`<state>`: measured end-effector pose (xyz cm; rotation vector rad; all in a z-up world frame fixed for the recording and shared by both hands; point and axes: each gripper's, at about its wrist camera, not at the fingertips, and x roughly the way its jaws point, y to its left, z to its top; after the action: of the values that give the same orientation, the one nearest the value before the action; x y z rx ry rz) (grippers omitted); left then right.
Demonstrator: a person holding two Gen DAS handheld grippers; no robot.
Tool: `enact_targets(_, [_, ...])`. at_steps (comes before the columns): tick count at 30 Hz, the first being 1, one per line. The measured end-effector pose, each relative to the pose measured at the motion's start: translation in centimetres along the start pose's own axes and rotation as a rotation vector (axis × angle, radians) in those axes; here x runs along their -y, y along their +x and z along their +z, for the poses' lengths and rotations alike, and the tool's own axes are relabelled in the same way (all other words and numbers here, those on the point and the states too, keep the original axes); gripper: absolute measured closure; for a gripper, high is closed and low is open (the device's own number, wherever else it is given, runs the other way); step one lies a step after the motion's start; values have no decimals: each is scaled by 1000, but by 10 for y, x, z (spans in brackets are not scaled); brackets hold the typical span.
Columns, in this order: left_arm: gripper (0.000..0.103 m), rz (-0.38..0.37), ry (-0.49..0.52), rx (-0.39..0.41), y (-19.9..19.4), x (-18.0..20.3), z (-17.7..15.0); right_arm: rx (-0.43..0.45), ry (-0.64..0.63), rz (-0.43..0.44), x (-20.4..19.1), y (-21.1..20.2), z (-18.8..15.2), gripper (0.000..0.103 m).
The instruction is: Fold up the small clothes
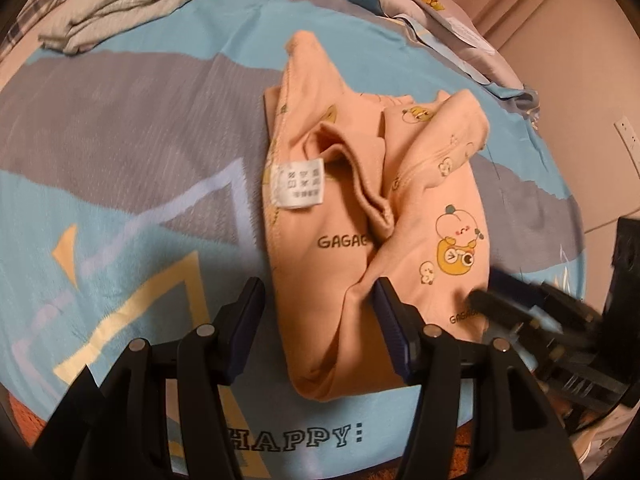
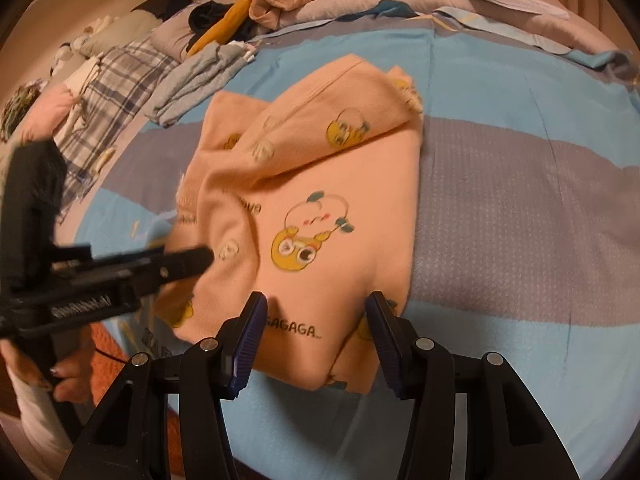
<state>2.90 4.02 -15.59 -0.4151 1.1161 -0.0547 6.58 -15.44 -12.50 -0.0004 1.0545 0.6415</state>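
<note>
Lying between both grippers' spread fingers (image 1: 256,312): the peach garment (image 1: 360,208).

We look along our right gripper (image 2: 316,312), its jaws spread wide over the near edge of a peach garment (image 2: 320,200) printed with yellow cartoon chicks. It lies partly folded on a blue and grey sheet (image 2: 500,200). Our left gripper (image 2: 200,258) reaches in from the left, blurred, its tip at the garment's left edge. Grey folded clothes (image 2: 200,80) lie beyond.
</note>
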Motion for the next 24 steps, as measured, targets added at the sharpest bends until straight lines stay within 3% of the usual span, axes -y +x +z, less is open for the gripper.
enact_targets(7, [45, -9, -5, 2, -2, -3, -3, 105, -23, -28, 5, -14, 35, 51])
enact_targets(16, [45, -34, -16, -8, -4, -9, -4, 8, -79, -12, -12, 37, 57, 54])
enact_targets(24, [45, -39, -24, -15, -8, -12, -4, 43, -132, -7, -30, 53, 88, 54])
